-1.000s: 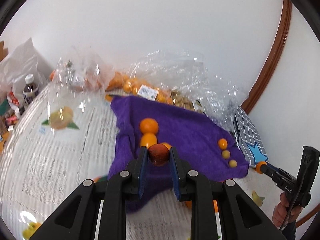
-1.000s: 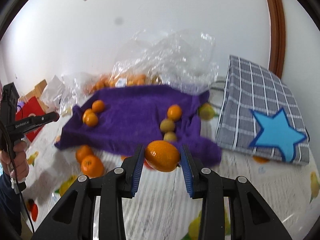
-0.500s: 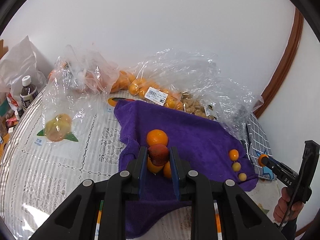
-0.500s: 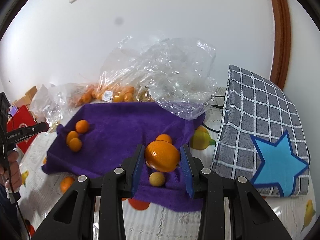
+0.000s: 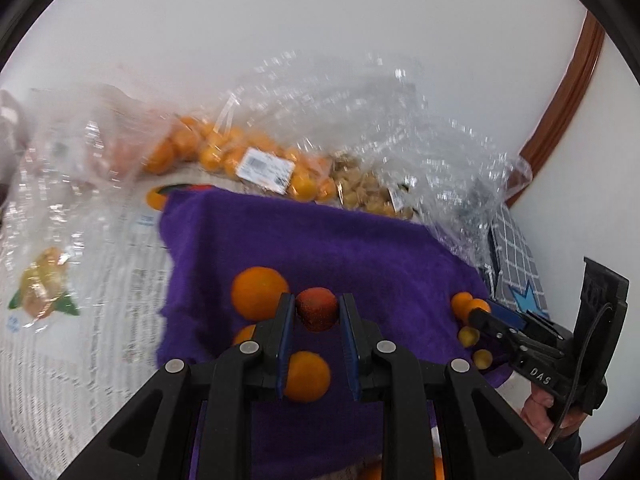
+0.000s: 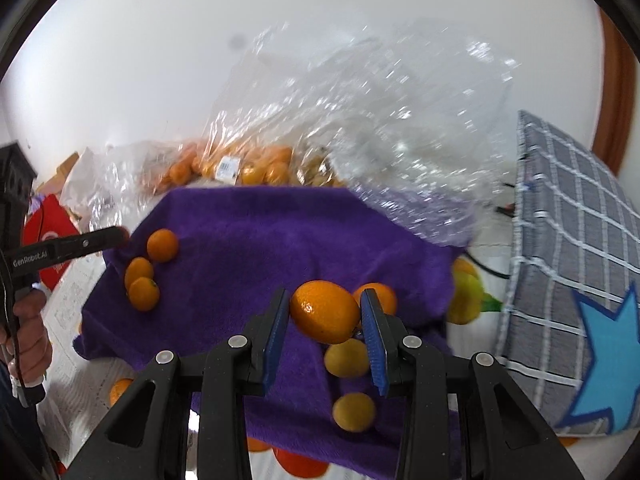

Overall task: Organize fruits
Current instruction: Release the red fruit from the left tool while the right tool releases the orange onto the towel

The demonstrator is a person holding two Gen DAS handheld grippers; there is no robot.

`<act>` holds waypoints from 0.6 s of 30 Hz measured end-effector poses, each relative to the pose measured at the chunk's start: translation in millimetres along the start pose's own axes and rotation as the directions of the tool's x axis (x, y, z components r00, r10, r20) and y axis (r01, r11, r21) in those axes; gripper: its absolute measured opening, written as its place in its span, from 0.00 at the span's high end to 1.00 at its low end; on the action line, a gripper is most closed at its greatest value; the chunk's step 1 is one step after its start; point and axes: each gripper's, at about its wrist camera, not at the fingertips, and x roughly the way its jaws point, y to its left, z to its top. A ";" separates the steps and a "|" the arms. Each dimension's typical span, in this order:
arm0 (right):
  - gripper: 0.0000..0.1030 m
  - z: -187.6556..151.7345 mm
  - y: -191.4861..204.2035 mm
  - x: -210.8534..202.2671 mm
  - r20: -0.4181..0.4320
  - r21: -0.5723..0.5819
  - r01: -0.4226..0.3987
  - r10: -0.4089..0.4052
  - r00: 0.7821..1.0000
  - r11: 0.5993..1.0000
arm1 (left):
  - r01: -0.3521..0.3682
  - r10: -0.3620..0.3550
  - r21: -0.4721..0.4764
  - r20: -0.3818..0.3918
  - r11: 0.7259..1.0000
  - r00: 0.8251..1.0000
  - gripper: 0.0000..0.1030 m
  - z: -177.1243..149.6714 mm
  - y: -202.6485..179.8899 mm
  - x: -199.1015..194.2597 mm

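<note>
The left tongs [image 5: 316, 318] pinch a small dark-red round fruit [image 5: 317, 309] across its middle; it looks soft and easily bruised. The right tongs [image 6: 325, 322] clamp a glossy oval orange [image 6: 325, 316] at its widest part, firm, light, likely slippery, above the purple fleece towel [image 6: 256, 232].

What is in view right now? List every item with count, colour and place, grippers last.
purple towel: one, purple, spread mid-table.
oranges on towel: three, orange, left group; one more behind the right gripper's fruit.
yellow fruits: two, yellow, towel's near right.
bagged fruit: several, orange and tan, in clear bags behind towel.
checked cushion: one, grey with blue star, right.
reddish fruit: one, in left gripper.
held orange: one, in right gripper.
left gripper: shut on the reddish fruit.
right gripper: shut on the held orange.
</note>
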 end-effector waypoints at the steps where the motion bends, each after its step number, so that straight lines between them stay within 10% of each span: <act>1: 0.65 0.0 1.8 5.0 -0.009 -0.010 0.002 -0.002 1.000 1.000 | -0.001 0.001 0.002 -0.015 1.000 1.000 0.79 0.2 -1.0 4.7; 18: 0.65 -5.8 19.4 36.0 -0.051 -0.130 0.037 -0.044 0.998 0.991 | -0.036 0.040 0.038 -0.122 0.999 0.992 0.79 -2.5 -8.8 38.4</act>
